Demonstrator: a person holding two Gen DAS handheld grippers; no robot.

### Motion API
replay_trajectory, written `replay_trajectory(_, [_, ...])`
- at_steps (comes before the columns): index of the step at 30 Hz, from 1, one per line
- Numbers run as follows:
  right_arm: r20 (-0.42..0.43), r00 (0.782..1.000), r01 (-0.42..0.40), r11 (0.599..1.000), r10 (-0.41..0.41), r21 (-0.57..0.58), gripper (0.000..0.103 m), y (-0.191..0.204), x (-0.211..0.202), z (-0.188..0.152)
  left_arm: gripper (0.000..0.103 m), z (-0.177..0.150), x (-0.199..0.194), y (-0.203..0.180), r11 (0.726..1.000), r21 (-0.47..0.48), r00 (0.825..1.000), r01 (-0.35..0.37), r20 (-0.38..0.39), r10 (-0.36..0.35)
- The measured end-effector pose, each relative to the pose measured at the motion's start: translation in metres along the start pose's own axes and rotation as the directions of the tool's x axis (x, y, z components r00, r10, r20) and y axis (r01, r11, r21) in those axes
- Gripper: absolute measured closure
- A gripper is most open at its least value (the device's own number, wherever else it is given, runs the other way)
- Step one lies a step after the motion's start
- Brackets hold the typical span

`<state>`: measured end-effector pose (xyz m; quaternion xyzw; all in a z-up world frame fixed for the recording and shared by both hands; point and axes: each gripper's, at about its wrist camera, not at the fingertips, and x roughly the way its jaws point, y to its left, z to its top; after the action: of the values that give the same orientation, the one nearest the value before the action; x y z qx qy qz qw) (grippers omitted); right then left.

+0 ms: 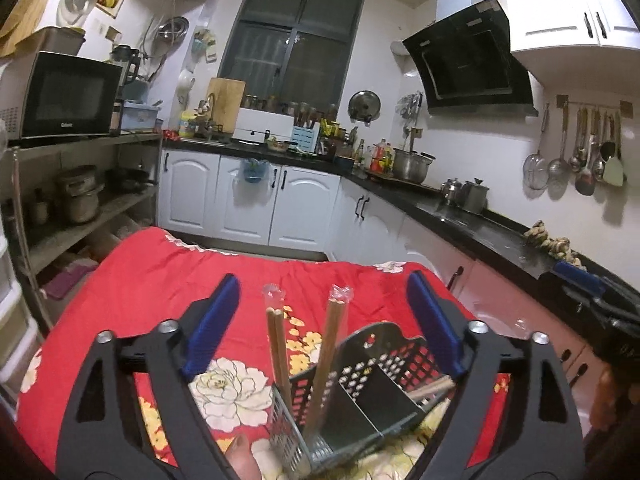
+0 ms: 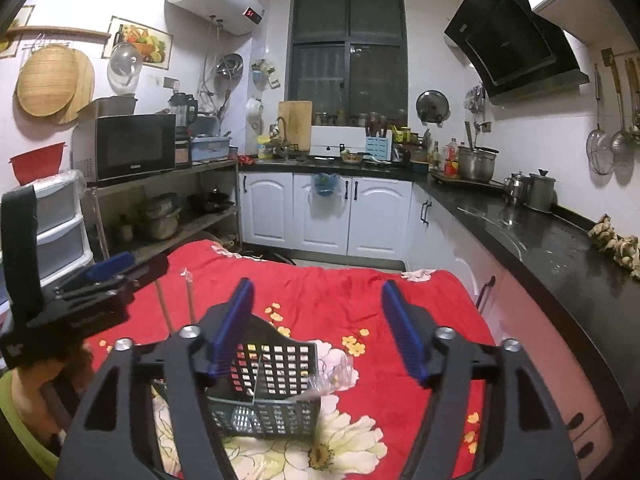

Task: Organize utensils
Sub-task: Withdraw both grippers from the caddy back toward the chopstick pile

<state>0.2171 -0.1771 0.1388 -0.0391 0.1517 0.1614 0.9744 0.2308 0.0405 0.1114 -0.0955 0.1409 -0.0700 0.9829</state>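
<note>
2 wrapped chopstick pairs (image 1: 304,360) stand in the left compartment of the basket (image 1: 360,396) on the red cloth (image 1: 160,280), probably kept upright and sorted, while both grippers, left (image 1: 324,324) and right (image 2: 316,328), hover wide and hold nothing.

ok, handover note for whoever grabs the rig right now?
Left hand-held gripper: open, holding nothing, above the black utensil caddy.
Right hand-held gripper: open, holding nothing, above the same caddy.
Caddy sits on the red floral cloth.
Done: two wrapped chopstick pairs stand in the caddy's left compartment; a wooden handle pokes from its right side.
Left: no loose utensils visible on the cloth; check out of frame.
</note>
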Motion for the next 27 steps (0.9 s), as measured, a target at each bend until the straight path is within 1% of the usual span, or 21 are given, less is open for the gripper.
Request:
replay_trajectory(2, [0.001,1.000,0.006,1.000,-0.006,0.000,0.028,-0.001,-0.007,-0.003,0.014,0.000,-0.007,0.000,1.000,-0.002,1.000,0.009,-0.014,-0.009])
replay_trajectory(4, [-0.003,1.000,0.024,1.000,-0.024,-0.008,0.020,-0.001,-0.013,-0.007,0.011,-0.001,-0.012,-0.001,1.000,-0.013,0.999,0.016,-0.029,-0.017])
replay_trajectory(9, [-0.027,0.998,0.050,0.998,-0.051,-0.033,0.010,-0.001,-0.027,-0.020,0.011,-0.013,-0.024,0.000,0.998,-0.041,0.995,0.045,-0.083,-0.048])
replay_trajectory(16, [-0.071,0.997,0.035,0.998,-0.039,-0.058,0.009,0.003,-0.042,-0.046,0.011,-0.035,-0.040,0.001,0.999,-0.039,0.989,0.035,-0.140,-0.040])
replay_trajectory(23, [-0.118,0.993,-0.004,0.998,-0.002,-0.055,0.008,0.010,-0.047,-0.069,0.011,-0.058,-0.051,0.008,1.000,-0.014,0.980,-0.021,-0.197,0.018])
replay_trajectory(27, [-0.141,0.990,-0.020,0.998,0.012,-0.057,0.008,0.014,-0.048,-0.079,0.011,-0.069,-0.059,0.011,0.999,-0.021,0.976,-0.037,-0.217,0.032])
